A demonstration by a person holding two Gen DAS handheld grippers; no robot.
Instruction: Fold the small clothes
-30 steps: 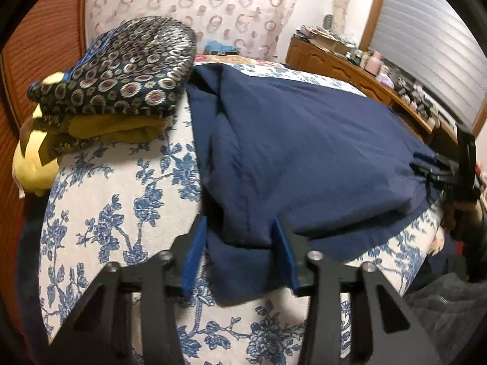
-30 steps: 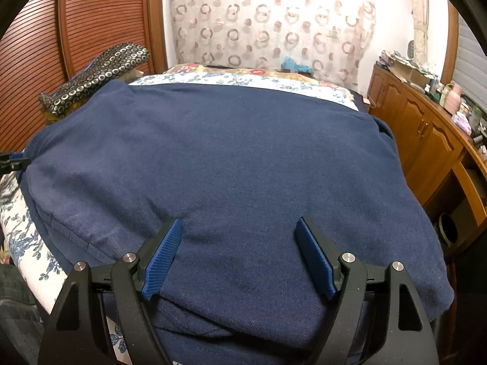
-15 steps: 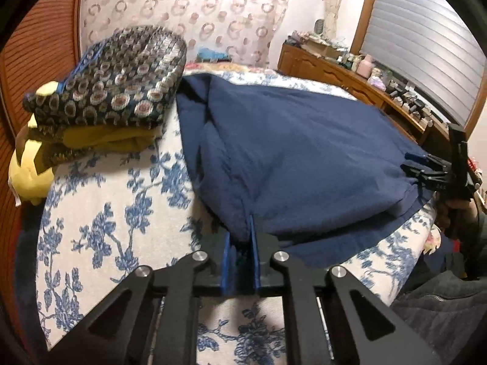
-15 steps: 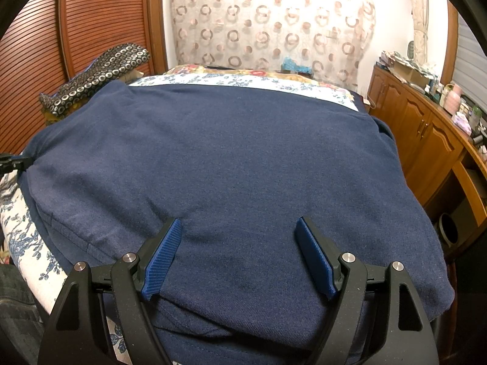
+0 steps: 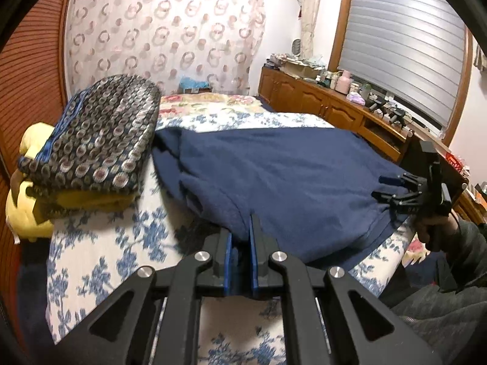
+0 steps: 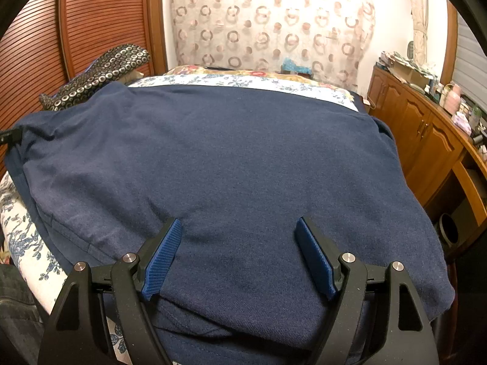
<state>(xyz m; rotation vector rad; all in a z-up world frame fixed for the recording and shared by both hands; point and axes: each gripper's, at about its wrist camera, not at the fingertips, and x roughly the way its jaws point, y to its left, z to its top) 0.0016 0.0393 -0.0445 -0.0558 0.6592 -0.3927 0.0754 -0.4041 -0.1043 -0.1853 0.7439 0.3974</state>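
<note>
Floral bed (image 5: 100,255), left gripper (image 5: 240,237) pinching navy garment (image 5: 289,182) edge, right gripper (image 6: 237,243) spread wide above it

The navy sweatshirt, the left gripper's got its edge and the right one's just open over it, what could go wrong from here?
1. The left gripper pinches only a small fold of the navy sweatshirt; it could slip out during the lift.
2. The right gripper stands open, gripping nothing, so the fold may come out lopsided.
3. The folded clothes stack lies close beside the sweatshirt and could be dragged askew.

Lying on the bed (image 5: 100,252): sweater (image 5: 289,179) spreading right, folded pile (image 5: 91,140) sitting left, cabinets (image 6: 426,140) standing beyond.
</note>
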